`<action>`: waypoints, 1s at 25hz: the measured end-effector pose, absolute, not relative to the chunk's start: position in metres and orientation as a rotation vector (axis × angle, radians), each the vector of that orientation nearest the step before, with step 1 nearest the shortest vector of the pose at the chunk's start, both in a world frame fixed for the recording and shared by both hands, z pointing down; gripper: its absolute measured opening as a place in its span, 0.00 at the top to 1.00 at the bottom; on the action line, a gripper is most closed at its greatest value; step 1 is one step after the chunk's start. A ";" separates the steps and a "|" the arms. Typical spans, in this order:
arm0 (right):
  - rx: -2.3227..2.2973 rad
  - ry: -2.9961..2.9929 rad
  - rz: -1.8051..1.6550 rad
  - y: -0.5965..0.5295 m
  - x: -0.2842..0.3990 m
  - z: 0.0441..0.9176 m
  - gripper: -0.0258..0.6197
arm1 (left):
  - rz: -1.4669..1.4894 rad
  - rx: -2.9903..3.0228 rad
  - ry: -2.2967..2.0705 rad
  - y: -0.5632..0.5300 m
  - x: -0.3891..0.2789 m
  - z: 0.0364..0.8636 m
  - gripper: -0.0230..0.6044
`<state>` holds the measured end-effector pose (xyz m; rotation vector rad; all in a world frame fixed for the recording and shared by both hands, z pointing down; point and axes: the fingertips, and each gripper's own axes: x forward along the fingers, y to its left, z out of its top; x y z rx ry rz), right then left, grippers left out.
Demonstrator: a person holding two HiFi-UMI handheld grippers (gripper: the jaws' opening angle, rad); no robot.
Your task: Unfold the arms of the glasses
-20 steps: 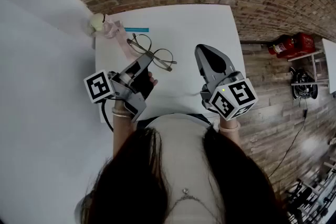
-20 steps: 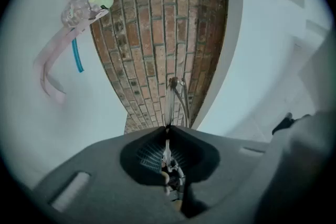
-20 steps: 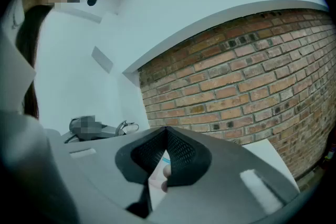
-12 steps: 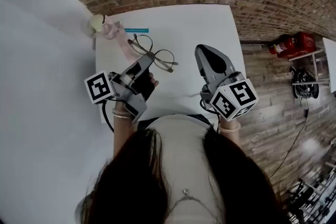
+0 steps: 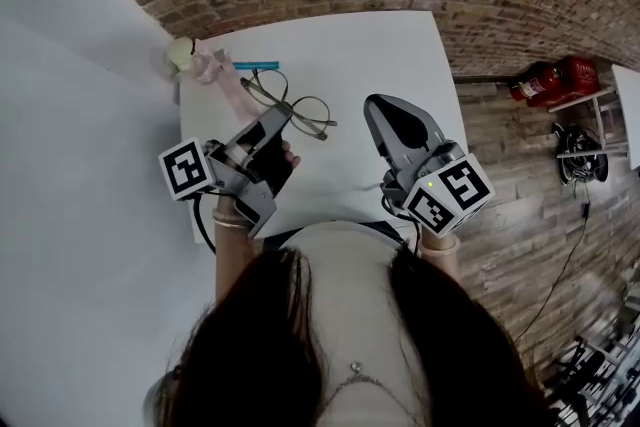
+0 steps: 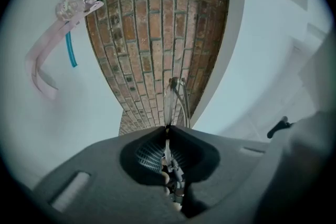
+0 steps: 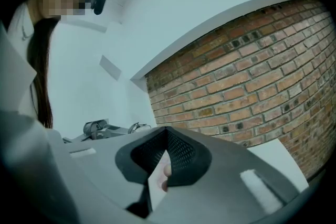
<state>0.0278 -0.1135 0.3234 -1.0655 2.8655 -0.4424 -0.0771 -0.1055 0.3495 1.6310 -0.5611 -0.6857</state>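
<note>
Head view: the left gripper (image 5: 282, 117) holds the wire-rimmed glasses (image 5: 310, 112) over the tabletop (image 5: 380, 45). The right gripper (image 5: 376, 110) is near, to the glasses' right.

Left gripper view: the jaws are clamped on the frame, which runs straight ahead.

Right gripper view: the jaws are together and empty.

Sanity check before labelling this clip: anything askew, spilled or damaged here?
Nothing spilled or broken. One oddity: the pink strap with a green ball sits at the far left corner of the white table and seems to overhang the edge. The left gripper clamps the glasses; the right gripper is shut and empty.
</note>
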 end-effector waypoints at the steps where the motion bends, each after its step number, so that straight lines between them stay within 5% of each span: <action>1: -1.052 2.869 -0.441 -0.112 0.027 0.322 0.95 | -0.687 1.630 -0.557 -0.106 -0.077 0.349 0.93; 25: -0.771 2.939 -0.477 -0.090 -0.005 0.322 0.91 | -0.687 1.618 -0.511 -0.109 -0.079 0.347 0.93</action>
